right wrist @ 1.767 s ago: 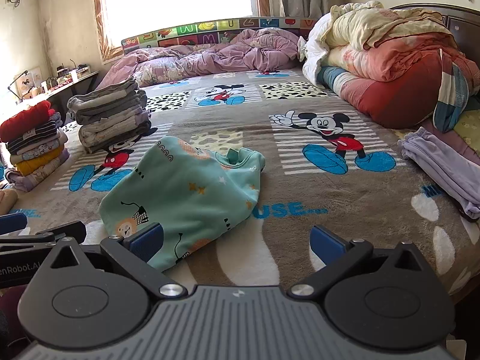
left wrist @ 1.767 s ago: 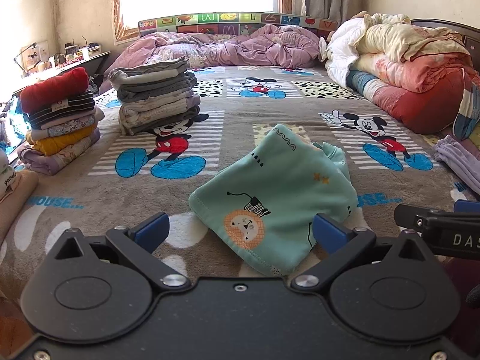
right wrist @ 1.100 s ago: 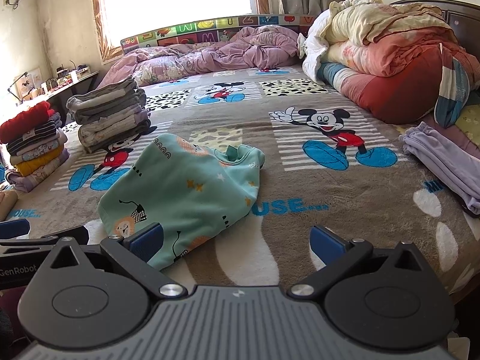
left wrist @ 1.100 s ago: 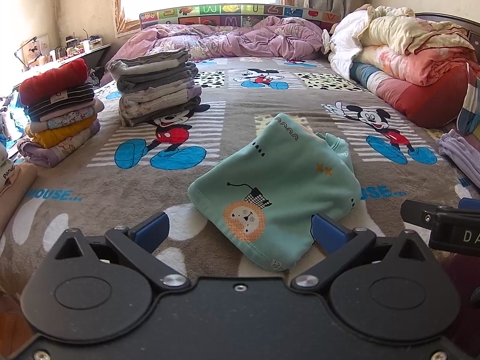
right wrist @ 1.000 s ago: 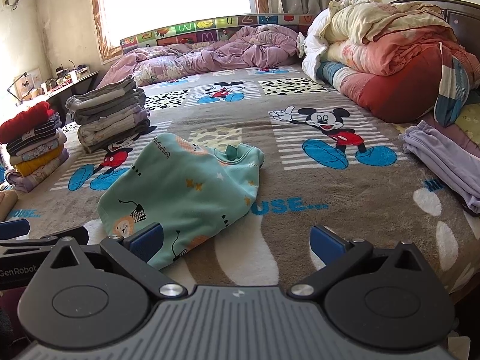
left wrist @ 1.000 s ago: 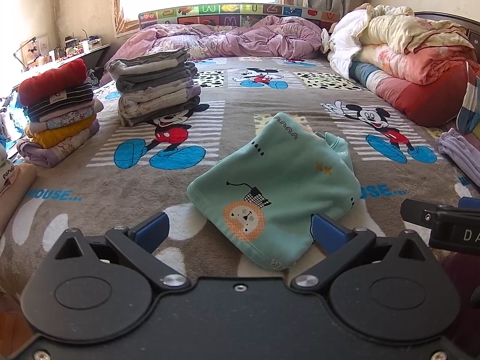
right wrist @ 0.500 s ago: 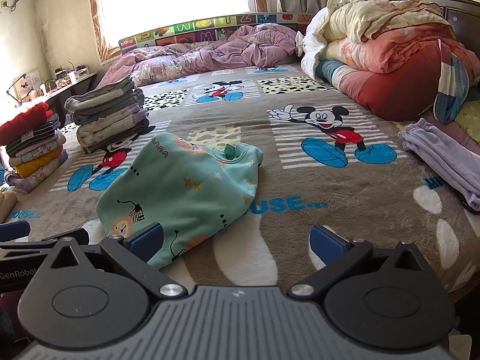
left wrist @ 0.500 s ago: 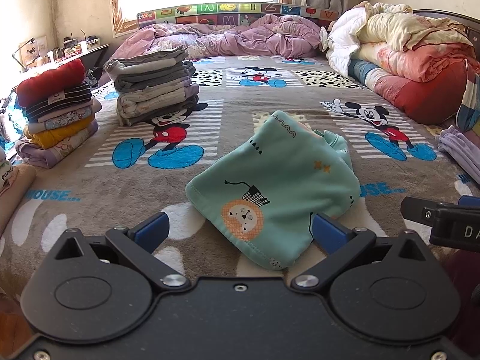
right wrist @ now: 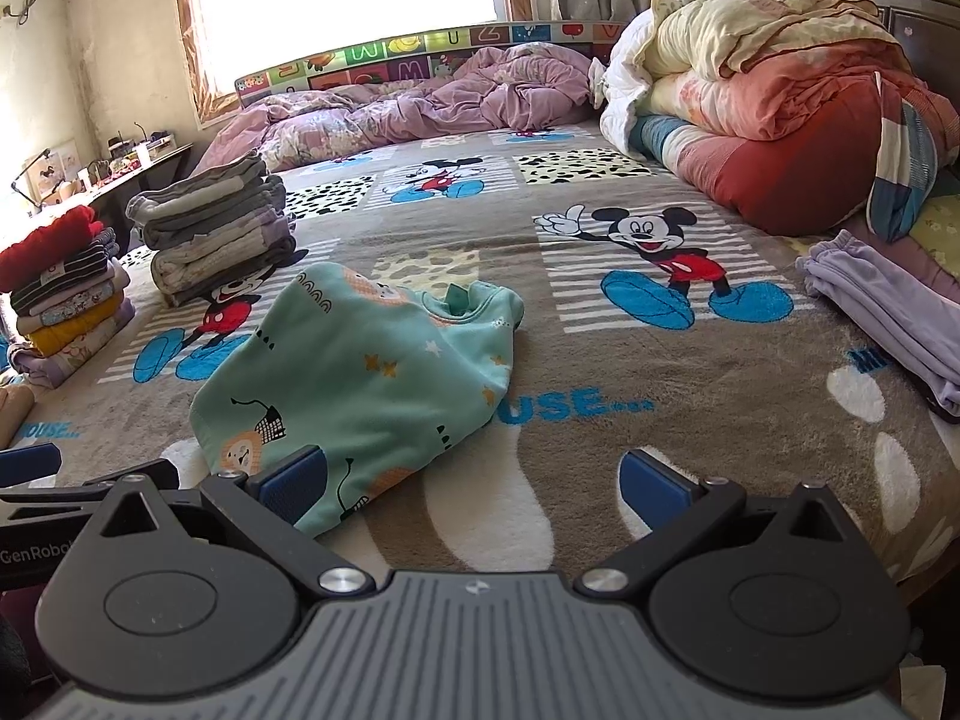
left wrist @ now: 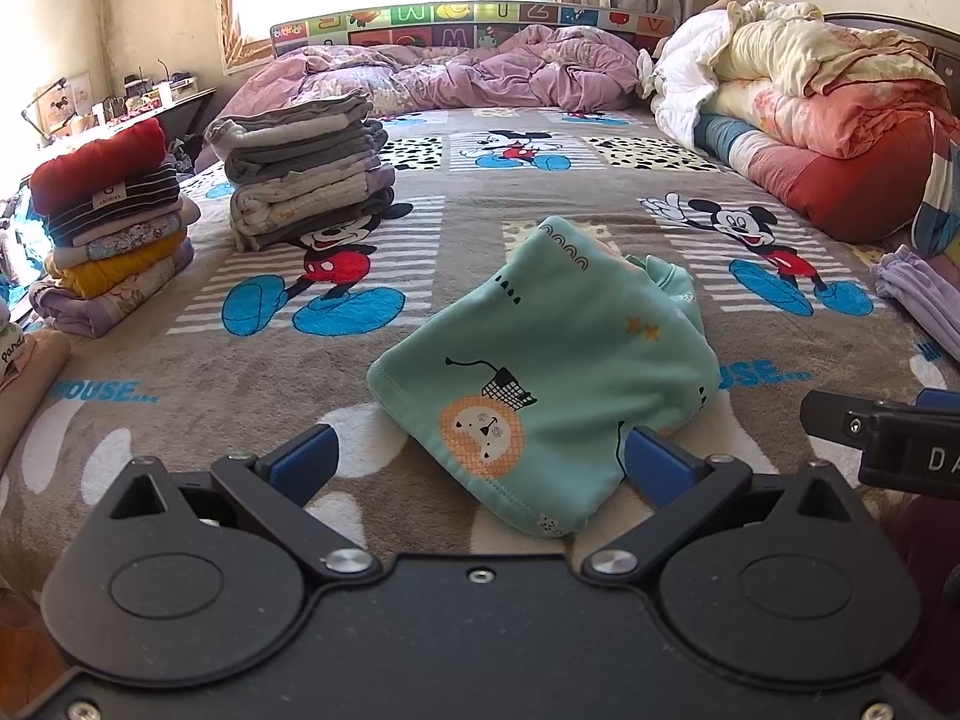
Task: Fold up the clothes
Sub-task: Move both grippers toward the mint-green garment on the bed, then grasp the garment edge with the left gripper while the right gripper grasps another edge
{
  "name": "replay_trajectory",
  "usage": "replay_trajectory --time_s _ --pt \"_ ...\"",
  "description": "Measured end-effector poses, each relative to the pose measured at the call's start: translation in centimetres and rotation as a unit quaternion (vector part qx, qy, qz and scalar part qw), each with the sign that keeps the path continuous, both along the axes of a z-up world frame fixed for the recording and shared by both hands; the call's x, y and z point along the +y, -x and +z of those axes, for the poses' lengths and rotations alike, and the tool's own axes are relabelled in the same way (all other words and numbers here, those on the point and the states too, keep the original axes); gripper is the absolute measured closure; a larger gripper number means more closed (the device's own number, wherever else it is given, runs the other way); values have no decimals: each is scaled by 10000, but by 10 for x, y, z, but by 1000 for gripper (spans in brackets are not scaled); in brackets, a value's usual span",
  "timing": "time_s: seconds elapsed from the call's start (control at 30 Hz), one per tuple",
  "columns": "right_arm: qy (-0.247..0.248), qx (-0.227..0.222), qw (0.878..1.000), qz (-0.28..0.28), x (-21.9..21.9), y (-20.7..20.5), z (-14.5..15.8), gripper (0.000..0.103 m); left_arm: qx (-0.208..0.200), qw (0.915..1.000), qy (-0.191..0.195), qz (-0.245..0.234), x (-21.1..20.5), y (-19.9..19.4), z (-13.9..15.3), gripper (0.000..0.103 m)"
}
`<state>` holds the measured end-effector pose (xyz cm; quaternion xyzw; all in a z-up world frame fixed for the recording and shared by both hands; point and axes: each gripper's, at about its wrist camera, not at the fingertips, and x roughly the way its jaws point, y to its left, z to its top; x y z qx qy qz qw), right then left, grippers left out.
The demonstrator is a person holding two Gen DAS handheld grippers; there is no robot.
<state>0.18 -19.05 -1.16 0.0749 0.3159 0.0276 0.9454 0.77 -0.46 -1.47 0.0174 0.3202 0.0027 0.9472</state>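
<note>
While both jaws gape empty, left gripper (left wrist: pixel 477 462) at green shirt (left wrist: pixel 558 372) hem, right gripper (right wrist: pixel 474 480) over bare blanket (right wrist: pixel 690 420)

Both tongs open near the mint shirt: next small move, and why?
Probably lower the left tongs onto the near hem of the mint lion-print shirt. Both tongs are open and empty, the right tongs too, and the shirt lies loosely folded on the Mickey blanket, not yet stacked.
</note>
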Motion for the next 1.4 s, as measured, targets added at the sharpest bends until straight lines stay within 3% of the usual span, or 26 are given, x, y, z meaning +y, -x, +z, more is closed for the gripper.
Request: replay_trajectory --time_s 0.47,0.7,1.0,1.4 --pt "-97 92 9999 37 -5 -9 -9 0 139 9999 19 -30 -4 -10 -8 0" --pt "-480 71 9987 121 -18 -28 -18 0 220 9995 226 -30 2 -31 -6 0" --pt "-992 2 9948 244 -36 -77 -32 0 -65 9994 215 -279 -1 -78 8 0" --pt "-1891 -212 9814 238 -71 -164 -66 0 451 9932 260 -1038 -11 -179 31 1"
